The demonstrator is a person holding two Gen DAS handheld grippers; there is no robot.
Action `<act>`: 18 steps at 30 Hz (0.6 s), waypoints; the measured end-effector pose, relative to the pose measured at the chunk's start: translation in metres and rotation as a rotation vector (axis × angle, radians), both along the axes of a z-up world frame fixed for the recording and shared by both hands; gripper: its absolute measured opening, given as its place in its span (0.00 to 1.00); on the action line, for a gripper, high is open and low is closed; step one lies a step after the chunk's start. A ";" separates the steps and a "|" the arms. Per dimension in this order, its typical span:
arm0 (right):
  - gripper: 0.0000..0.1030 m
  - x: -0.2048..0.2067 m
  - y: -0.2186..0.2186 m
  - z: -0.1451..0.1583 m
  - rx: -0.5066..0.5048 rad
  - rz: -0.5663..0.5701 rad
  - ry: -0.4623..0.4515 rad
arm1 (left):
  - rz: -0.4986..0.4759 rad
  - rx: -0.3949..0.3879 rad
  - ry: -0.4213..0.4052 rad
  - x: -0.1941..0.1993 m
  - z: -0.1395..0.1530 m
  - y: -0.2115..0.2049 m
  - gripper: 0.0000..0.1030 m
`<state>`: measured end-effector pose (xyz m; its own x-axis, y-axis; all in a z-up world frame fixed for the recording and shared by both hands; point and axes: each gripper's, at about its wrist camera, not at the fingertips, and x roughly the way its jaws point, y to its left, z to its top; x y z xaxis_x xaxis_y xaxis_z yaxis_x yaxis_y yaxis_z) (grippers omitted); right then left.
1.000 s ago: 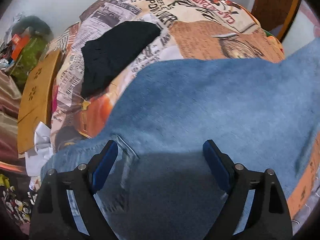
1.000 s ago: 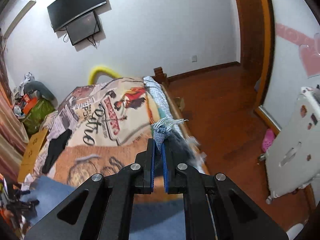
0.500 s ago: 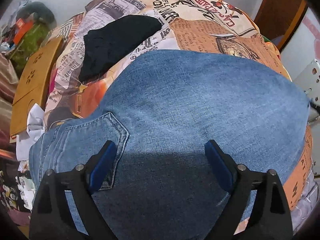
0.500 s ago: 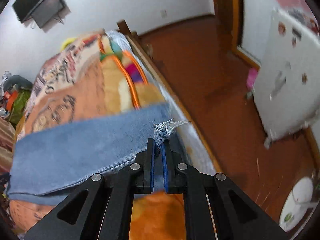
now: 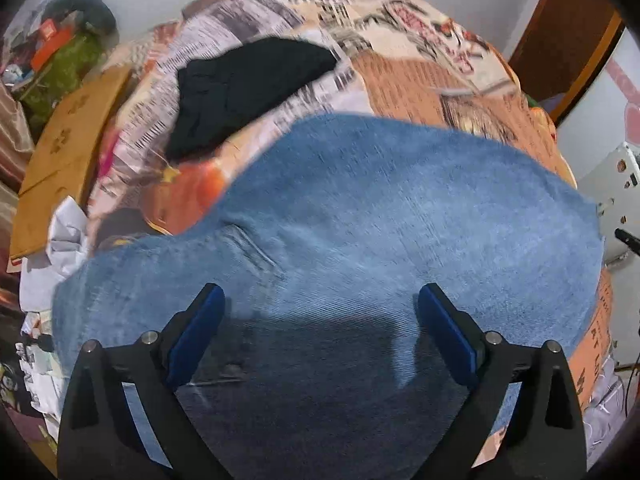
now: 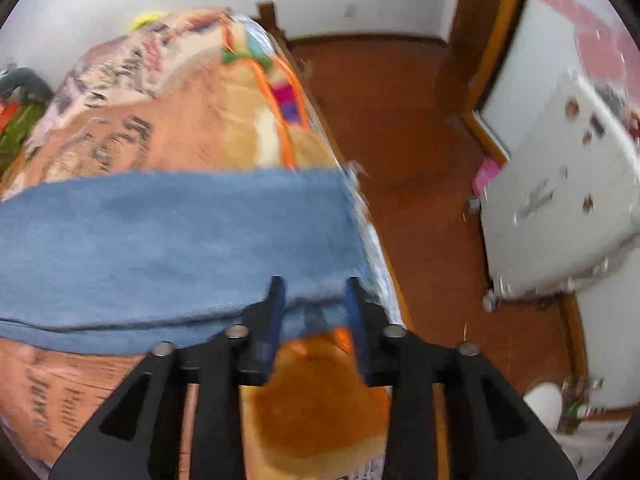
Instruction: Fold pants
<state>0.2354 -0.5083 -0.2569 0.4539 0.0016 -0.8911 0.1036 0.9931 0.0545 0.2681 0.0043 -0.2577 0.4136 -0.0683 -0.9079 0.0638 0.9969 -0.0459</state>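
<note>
Right gripper (image 6: 314,304): its jaws are now standing apart, where 0.5 s ago they were pinched on the frayed hem of the jeans (image 6: 172,240). Hem is lying between and just past the blue pads (image 6: 276,312); whether cloth is touching a pad is lost in motion blur. Reading this as a release: the leg has been carried across and laid down.

Left gripper (image 5: 318,332): jaws are spread wide, holding nothing, hovering over the denim as in both earlier frames. View is blurring, so the hand is moving.

Jeans are lying flat on the patterned bedspread (image 5: 400,80), spanning the bed crosswise, hem end sitting at the bed edge beside the wooden floor (image 6: 400,120). The back pocket seen 0.5 s ago is no longer showing clearly in the left view.

Judgement: 1 fold is being completed; both grippers are free, so the next grasp is likely aiming at a second fold. Task looks partway done.

Containers: none identifiable. A black garment (image 5: 248,84) is lying loose on the bedspread, apart from the jeans.
</note>
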 end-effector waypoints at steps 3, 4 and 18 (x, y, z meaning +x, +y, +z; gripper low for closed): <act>0.37 0.009 0.030 0.039 -0.004 0.071 -0.087 | 0.044 -0.007 -0.065 -0.002 0.023 0.025 0.96; 0.37 0.011 0.038 0.045 -0.004 0.088 -0.103 | 0.062 -0.011 -0.083 -0.003 0.029 0.034 0.96; 0.38 0.076 0.257 0.104 0.062 0.593 -0.255 | 0.378 0.036 -0.150 -0.023 0.044 0.220 0.83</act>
<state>0.3115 -0.2511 -0.1532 0.5575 0.3648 -0.7457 -0.4854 0.8720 0.0637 0.2454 0.2242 -0.2138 0.5319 0.1445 -0.8344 -0.3041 0.9522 -0.0290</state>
